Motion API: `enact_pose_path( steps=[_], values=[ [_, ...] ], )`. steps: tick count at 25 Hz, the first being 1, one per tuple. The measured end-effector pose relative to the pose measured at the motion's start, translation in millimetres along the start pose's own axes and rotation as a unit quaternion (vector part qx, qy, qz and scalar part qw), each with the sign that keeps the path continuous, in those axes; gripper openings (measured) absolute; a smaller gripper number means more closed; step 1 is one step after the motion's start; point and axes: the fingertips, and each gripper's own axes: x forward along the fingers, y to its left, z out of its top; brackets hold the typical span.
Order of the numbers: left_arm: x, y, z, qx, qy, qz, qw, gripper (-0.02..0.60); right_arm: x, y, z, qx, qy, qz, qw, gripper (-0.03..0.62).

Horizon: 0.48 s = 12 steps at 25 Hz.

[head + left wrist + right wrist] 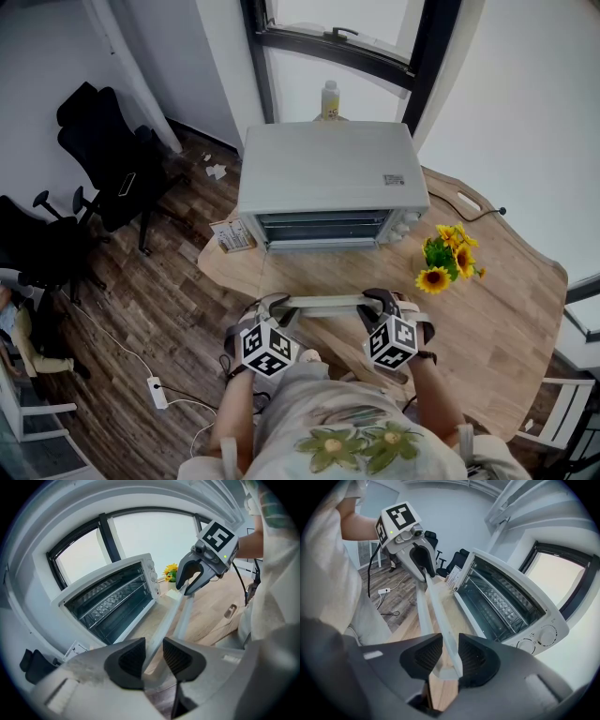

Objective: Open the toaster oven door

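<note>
The white toaster oven [328, 173] stands at the back of the wooden table [506, 309], its door swung down towards me and its wire rack showing inside [112, 602] [506, 602]. The pale door handle [323, 302] runs level between my two hands. My left gripper [277, 309] [153, 656] is shut on the handle's left end [164, 620], the bar filling the gap between its pads. My right gripper [380, 302] [450, 656] is shut on the handle's right end [438, 606]. Each gripper shows in the other's view, the right [190, 581] and the left [423, 569].
A bunch of sunflowers [448, 258] stands on the table right of the oven. A booklet [232, 234] lies at the oven's left corner, near the table edge. A bottle [329, 98] stands behind the oven. Office chairs [103, 150] and a power strip [157, 392] are on the floor at left.
</note>
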Motion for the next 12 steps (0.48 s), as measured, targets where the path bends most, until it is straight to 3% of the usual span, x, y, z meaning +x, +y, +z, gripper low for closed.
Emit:
enact_pose_path(
  steps=[12],
  values=[
    [2.8,-7.3,-7.5,0.005,0.014,-0.007,0.9999,0.129,2.8,8.3,-4.7,-0.004,0.006,0.01,1.0,0.112]
  ],
)
